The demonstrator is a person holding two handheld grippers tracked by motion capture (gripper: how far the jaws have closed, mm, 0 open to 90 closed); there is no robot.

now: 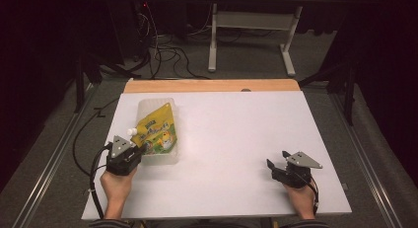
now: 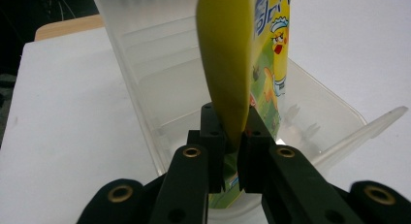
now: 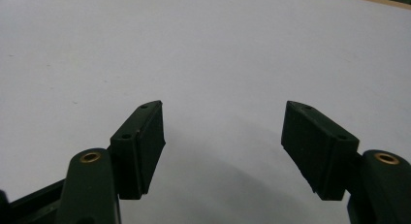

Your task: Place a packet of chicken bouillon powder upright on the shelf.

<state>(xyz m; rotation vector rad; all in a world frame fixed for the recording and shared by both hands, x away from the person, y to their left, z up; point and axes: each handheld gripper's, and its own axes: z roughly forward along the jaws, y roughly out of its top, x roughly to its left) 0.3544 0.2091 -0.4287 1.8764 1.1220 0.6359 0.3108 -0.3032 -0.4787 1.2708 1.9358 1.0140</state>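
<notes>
Here the left claw [image 2: 232, 146] pinches a yellow pouch [image 1: 156, 130] over the clear tub [image 1: 170, 159]; right claw [image 3: 223, 151] gapes empty.

High view: room dim, surroundings nearly black, white bench [image 1: 231, 139] lit from above w/ a mild bluish cast, pic soft and low-res. Left gripper view: yellow pouch [image 2: 232, 73] close up and blurred, clear tub [image 2: 145, 78] behind it sharper, faint glare on its walls. Right gripper view: black pads [image 3: 140, 146] a bit soft, diffuse shadow on the bench beneath, bench evenly bright
</notes>
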